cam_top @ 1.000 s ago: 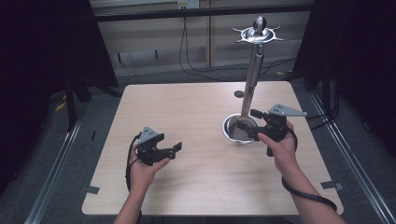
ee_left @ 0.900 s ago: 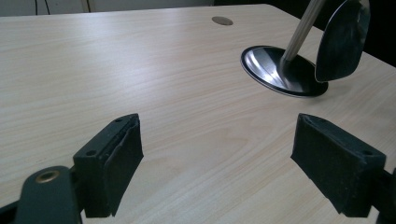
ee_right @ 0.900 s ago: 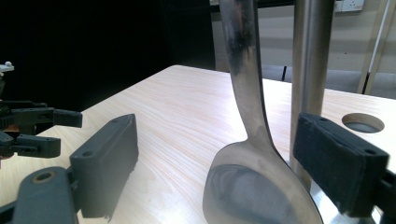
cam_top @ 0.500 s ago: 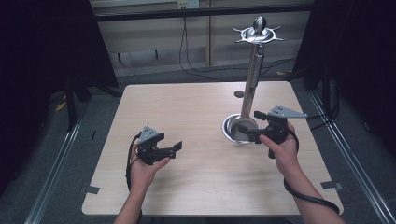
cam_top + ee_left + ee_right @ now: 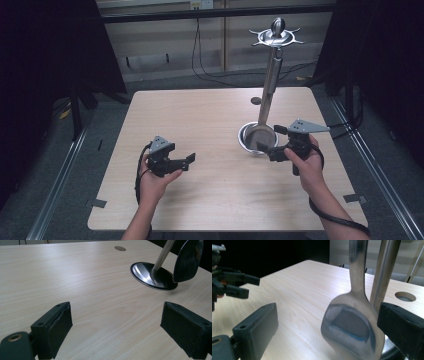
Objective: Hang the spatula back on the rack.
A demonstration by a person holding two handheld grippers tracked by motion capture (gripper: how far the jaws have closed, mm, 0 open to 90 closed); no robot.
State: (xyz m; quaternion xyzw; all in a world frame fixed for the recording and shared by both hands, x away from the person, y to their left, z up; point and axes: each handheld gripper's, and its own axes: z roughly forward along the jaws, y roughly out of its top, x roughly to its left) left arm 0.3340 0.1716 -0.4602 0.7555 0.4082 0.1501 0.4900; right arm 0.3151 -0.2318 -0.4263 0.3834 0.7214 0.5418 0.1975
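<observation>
A steel stand with a round base and a pole rises at the table's right. A large steel spoon hangs beside the pole, its bowl low over the base. My right gripper is level with that bowl. Its jaws have just been opening and stand open on either side of the bowl, neither pad pressing it. My left gripper hovers over bare wood at the table's left front. Its jaws have also just been opening, with nothing between them.
The light wooden table has a small round hole behind the stand. A crown of hooks tops the pole. Dark curtains and floor rails surround the table. A cable trails from each gripper.
The right gripper's jaws have spread wider around the spoon bowl. Both hands have stayed almost in place.
</observation>
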